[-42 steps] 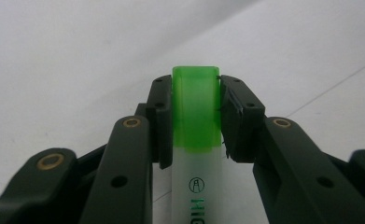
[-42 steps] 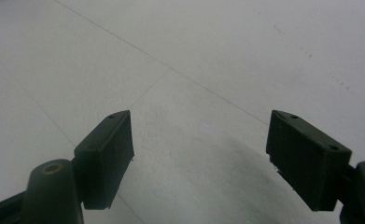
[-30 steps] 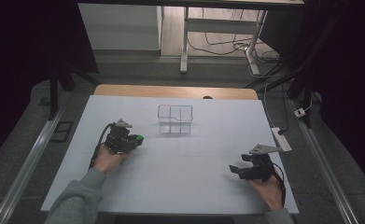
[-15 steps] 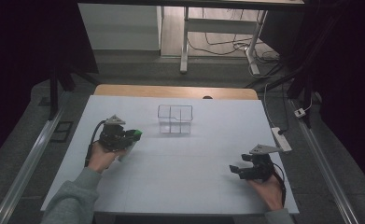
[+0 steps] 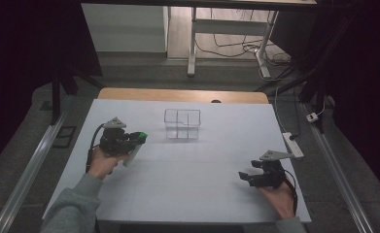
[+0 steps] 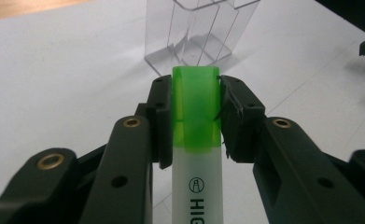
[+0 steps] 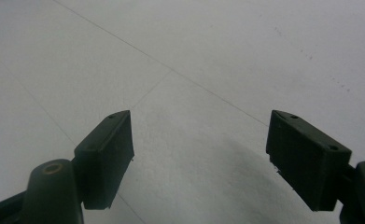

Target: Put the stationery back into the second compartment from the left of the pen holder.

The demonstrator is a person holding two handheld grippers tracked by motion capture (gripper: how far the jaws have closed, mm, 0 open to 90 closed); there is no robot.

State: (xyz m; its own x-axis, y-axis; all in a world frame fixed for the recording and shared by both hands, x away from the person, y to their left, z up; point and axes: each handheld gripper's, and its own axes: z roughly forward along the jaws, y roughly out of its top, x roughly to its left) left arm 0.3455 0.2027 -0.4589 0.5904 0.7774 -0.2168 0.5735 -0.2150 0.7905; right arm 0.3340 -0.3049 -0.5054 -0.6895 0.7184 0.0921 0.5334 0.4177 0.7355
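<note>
Left claw clamped on a highlighter, pads pressed to either side of its green cap. Marker's white barrel runs back and down from the cap toward the surface; long axis tilted, cap end uppermost and pointing toward the clear holder. Claw held above the surface at its left side.

Holder stands upright at centre-rear, divided into compartments, open at the top. It lies ahead and to the right of the left claw, near but apart. Judged: the marker goes into it, so the barrel must come upright over one compartment. Left hand is plainly the nearer; it also has the load.

Right claw at front right, jaws wide apart, nothing between them, well apart from the holder.

Left claw's camera gives the grip on the cap and the holder's dividers just beyond, lined up with the marker. High view gives the gap between the two and where both hands are.
</note>
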